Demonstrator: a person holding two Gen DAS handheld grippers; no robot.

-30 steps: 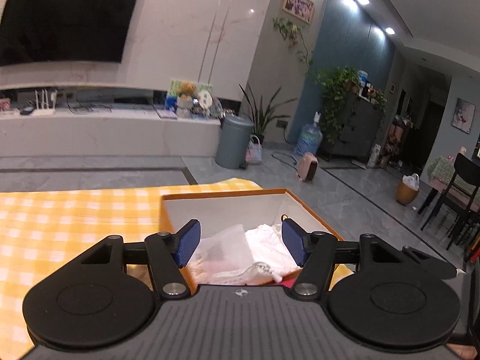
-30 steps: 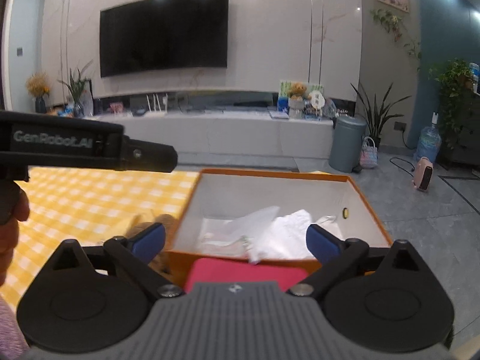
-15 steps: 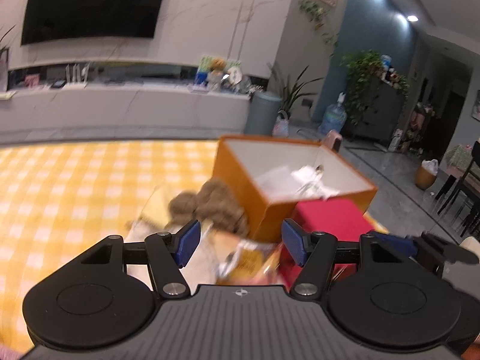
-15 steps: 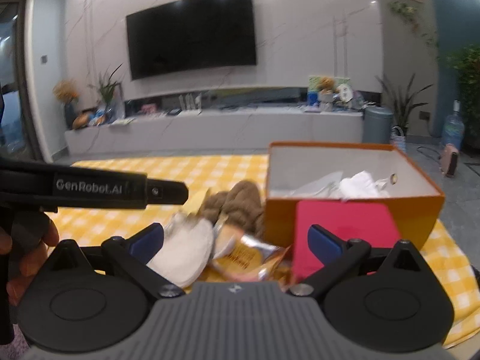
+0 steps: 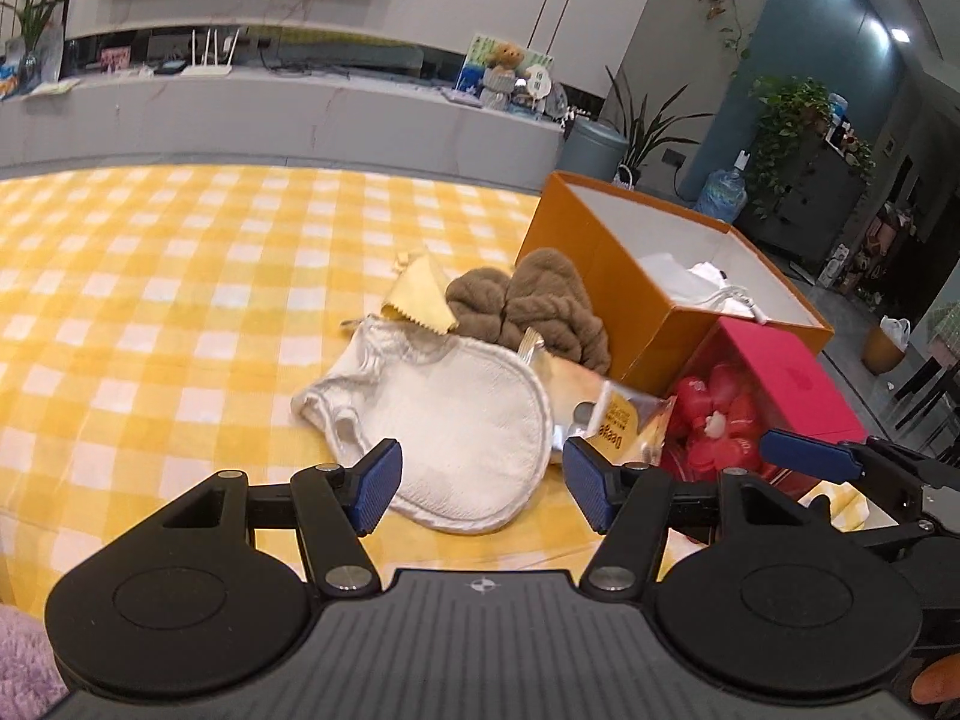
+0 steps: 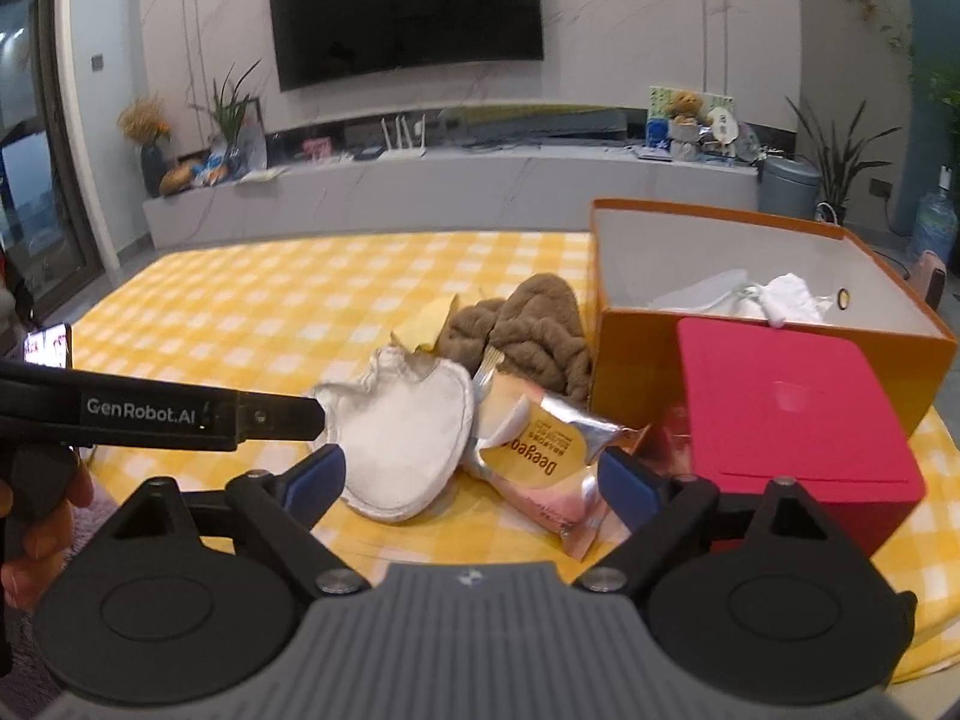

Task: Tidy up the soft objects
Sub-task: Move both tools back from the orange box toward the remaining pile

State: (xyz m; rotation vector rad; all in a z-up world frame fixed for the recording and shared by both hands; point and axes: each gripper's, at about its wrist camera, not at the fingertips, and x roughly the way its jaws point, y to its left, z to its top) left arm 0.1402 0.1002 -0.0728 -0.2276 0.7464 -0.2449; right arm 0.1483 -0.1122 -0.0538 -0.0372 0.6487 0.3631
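White round cloth pad (image 5: 474,426) lying flat on the yellow checked tablecloth (image 5: 150,300), just ahead of the left gripper (image 5: 480,483), partly between its blue pads. Foil snack packet (image 6: 540,450) overlapping the pad's right edge, sitting right in front of the right gripper (image 6: 471,477). Brown fuzzy bundle (image 5: 534,306) and a yellow cloth (image 5: 423,294) just behind that. Further right: red box (image 6: 792,414) leaning against the orange box (image 6: 636,360), white stuff inside. Left jaws spread, gripping nothing. Right jaws wide too, just been closing a bit, pads not touching anything.
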